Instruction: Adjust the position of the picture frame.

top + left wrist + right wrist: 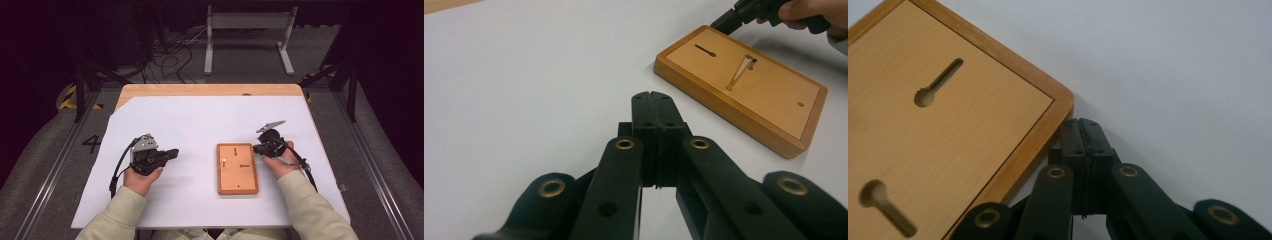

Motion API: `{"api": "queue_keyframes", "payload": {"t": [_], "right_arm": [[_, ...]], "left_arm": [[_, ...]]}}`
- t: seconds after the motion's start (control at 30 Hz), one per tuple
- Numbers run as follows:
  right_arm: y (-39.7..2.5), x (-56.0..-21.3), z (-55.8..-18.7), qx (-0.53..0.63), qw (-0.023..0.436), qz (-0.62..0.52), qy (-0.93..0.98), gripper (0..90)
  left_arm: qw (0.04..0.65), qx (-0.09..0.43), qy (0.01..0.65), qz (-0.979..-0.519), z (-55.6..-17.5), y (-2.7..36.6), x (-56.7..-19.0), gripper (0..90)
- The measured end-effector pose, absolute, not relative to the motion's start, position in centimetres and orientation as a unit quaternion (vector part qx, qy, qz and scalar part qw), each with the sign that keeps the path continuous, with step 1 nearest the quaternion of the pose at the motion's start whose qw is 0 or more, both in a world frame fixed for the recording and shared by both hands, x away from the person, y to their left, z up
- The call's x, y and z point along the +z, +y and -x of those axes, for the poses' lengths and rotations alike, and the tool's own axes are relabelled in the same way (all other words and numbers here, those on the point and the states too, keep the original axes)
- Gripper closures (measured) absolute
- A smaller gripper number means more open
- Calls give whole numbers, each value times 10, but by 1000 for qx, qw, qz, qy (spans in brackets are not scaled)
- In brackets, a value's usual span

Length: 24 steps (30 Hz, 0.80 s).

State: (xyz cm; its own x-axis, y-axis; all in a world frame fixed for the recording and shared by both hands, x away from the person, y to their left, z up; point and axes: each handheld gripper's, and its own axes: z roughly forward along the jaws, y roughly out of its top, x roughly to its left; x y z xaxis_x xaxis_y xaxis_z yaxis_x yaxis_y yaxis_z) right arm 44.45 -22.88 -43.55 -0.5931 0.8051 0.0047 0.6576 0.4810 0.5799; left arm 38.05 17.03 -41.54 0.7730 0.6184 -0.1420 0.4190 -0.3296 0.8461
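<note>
the wooden board lies flat on the white desk. the right gripper, fingers together, touches its far right corner; the left gripper, fingers together, rests well apart.

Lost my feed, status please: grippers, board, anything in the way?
Left gripper shut, on the sheet, apart from board. Right gripper shut, tips at the board corner. Board flat, back side up. Nothing in the way.

Black jaws, brass rivets, cream sleeves
</note>
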Motion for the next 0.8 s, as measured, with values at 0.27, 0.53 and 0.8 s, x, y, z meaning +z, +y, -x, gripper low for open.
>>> {"api": "queue_keyframes", "payload": {"t": [0.27, 0.53, 0.8], "right_arm": [[-181, -434, -461, 268, 128, -377, 877, 900], [-137, -430, -470, 277, 106, -326, 898, 900], [-129, -422, -462, 298, 112, -312, 895, 900]], "left_arm": [[482, 101, 326, -807, -382, 174, -417, 896], [481, 98, 331, -806, -384, 178, -419, 897], [475, 94, 343, -805, -390, 180, -422, 897]]}}
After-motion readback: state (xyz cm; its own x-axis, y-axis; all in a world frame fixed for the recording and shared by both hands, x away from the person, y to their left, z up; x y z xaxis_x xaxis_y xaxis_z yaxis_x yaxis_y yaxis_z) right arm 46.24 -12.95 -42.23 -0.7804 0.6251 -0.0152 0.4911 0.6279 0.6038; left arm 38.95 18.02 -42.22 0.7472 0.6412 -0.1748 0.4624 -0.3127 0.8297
